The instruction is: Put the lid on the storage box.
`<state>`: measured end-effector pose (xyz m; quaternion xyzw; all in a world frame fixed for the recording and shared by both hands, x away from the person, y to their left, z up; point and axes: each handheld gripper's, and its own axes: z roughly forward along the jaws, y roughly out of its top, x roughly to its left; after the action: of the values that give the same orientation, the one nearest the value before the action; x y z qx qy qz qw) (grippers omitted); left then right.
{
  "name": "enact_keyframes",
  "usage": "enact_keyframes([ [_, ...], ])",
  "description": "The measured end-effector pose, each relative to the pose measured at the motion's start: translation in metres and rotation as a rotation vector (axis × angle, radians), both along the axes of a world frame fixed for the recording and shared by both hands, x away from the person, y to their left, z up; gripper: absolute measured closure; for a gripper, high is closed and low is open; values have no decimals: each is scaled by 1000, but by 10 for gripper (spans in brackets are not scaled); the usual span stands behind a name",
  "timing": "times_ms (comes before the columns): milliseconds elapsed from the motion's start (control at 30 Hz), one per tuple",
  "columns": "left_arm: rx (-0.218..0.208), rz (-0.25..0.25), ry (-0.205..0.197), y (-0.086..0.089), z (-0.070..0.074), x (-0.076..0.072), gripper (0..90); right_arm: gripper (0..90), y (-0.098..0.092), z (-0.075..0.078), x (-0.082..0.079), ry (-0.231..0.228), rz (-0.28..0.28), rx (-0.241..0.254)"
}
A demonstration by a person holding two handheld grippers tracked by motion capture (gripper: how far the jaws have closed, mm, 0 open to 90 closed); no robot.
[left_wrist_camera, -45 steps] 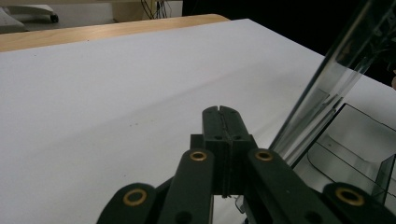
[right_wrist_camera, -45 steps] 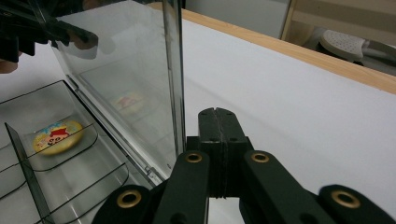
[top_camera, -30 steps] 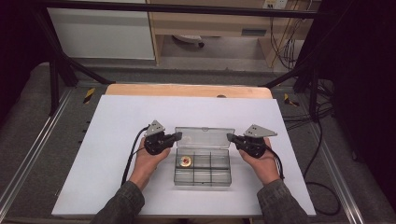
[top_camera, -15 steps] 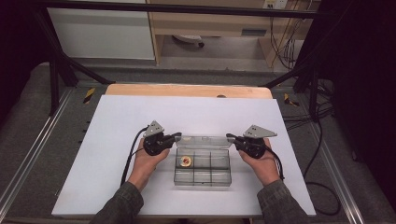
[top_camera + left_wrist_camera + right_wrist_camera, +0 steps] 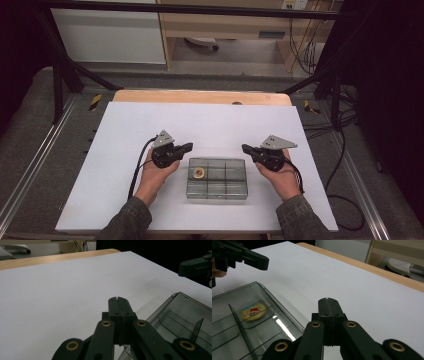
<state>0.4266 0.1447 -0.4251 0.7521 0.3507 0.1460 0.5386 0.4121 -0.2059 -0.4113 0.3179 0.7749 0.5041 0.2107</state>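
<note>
Lid's down now, that's the big change: a second ago the clear lid stood up at the back of the plastic box (image 5: 217, 178), half a second ago it was partway down, and in the high view now it lies flat over the compartments. Reads to me like the closing step is basically done, maybe a press left to snap it, though I can't tell whether any latch has caught. Both hands have barely shifted. The left tongs (image 5: 188, 147) sit just left of center, near the box's upper left corner, and the right tongs (image 5: 246, 148) mirror them near the upper right corner, tips pointing inward at each other. In each gripper view the jaws are pressed together with nothing between them (left tongs (image 5: 118, 299), right tongs (image 5: 327, 300)), so neither has hold of anything and neither looks to be touching the box. The box sits low center of the frame on the white bench (image 5: 210, 125), smoky see-through plastic split into small compartments, with a small round yellowish thing (image 5: 200, 173) with a red picture in the upper left one; the rest look bare.
</note>
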Motion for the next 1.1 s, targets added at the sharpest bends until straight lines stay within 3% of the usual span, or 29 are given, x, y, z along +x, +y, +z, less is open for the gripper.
enact_keyframes([
  [167,17,5,-37,-4,5,-4,900,894,1,3,-1,-7,-16,12],
  [500,31,4,-81,-11,12,-10,823,740,4,7,-3,-6,-41,38],
  [667,39,21,-97,-13,13,-11,694,673,5,8,-3,-6,-56,45],
  [867,59,45,-130,-16,15,-14,495,505,6,10,-2,1,-88,53],
  [1100,54,58,-139,-17,17,-14,352,391,6,13,-2,-10,-125,58],
])
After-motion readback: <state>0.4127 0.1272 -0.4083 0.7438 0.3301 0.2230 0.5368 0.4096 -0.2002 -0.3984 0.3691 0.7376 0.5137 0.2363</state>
